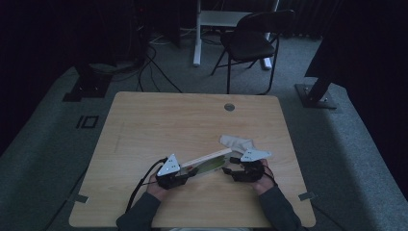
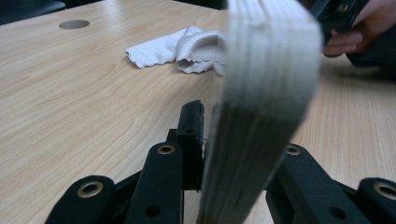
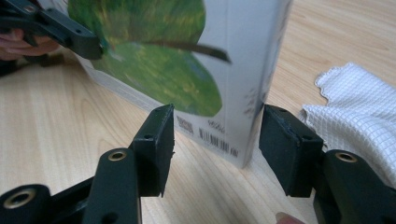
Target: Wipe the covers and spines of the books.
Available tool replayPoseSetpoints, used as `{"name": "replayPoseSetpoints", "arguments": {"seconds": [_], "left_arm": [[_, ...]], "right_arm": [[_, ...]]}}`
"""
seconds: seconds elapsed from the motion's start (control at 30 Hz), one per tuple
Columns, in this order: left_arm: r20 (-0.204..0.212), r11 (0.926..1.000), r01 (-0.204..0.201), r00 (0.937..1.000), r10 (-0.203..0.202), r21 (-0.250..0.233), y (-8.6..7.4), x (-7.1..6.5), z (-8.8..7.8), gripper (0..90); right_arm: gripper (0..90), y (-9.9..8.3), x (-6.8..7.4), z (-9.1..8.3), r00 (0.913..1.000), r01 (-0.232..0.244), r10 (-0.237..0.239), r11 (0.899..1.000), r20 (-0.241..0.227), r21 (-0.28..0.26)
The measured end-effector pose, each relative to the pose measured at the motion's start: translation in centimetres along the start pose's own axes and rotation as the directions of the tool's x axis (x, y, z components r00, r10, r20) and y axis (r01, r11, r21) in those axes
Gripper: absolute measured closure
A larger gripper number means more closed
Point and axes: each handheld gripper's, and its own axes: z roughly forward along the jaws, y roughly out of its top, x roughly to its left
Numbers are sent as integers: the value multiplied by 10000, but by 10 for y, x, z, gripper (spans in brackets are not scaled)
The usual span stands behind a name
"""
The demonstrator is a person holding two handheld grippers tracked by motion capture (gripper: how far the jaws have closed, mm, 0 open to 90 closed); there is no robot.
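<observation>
So here's where we're at: the thick white board book with the green leaf picture on its cover (image 1: 208,162) is standing on its edge on the light wooden table (image 1: 159,120), near the person's side, with its long axis running between the two hands, a bit slanted so the right-hand end sits farther from the person. Our left gripper (image 1: 185,176) is clenched on the book's left end; in the left gripper view its black jaws sit tight against both sides of the stacked card pages (image 2: 261,93), so that end is properly grabbed. Our right gripper (image 1: 231,168) is the one to watch. In the right gripper view the book's back corner with the barcode (image 3: 219,84) stands between the two black jaws, but there's a visible gap on both sides, so we'd call it released, just straddling that end without pinching it. That's the relation the next move hangs on, we reckon: the book's right end lies straight ahead of the right gripper and already between its jaws, so closing should catch it without any reaching. The left hand has the book, the right is just beside it. The crumpled white waffle-weave cloth (image 1: 235,142) lies on the table just behind the book's right end, close to the right gripper but apart from it, as far as we can tell
</observation>
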Motion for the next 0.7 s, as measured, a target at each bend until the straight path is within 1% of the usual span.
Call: {"name": "replayPoseSetpoints", "arguments": {"seconds": [0.03,0.1,0.23,0.33,0.37,0.4,0.43,0.5,0.57,0.6,0.63,0.67,0.7], "left_arm": [[-74,10000,-29,10000,29,-33,0,0,1,737],[-90,9998,25,10000,-27,-178,0,-1,3,726],[54,9995,165,9999,-163,-267,-2,-2,14,706],[165,9976,477,9988,-469,-504,-1,-1,17,704],[157,9964,605,9981,-597,-600,0,-2,17,704],[207,9961,670,9976,-659,-576,0,-1,16,709],[213,9962,660,9977,-648,-571,0,-2,15,717],[245,9954,735,9971,-721,-616,2,-2,13,732],[462,9923,893,9953,-856,-854,5,-3,10,763],[462,9923,893,9953,-856,-854,5,-3,10,767],[608,9875,1055,9932,-989,-1173,9,-4,6,775],[608,9875,1055,9932,-989,-1173,9,-4,6,777],[561,9894,976,9942,-919,-1073,14,-4,2,779]], "right_arm": [[450,0,0,1,10000,-42,42,10000,31,21],[478,-1,-2,2,9998,-176,175,9998,18,63],[502,-2,-3,5,9996,-265,263,9995,123,198],[512,-2,-3,7,9988,-474,473,9987,103,176],[524,-2,-3,7,9987,-512,512,9986,1,145],[521,-2,-2,8,9988,-475,476,9988,-58,125],[521,-2,-1,9,9991,-423,423,9990,10,139],[528,-1,0,9,9988,-495,496,9987,-28,138],[537,-1,0,10,9983,-571,573,9983,-125,116],[537,-1,0,10,9983,-571,573,9983,-125,116],[542,0,3,12,9981,-505,511,9986,-346,163],[542,0,3,12,9981,-505,511,9986,-346,163],[543,0,6,14,9985,-316,326,9992,-444,232]]}}
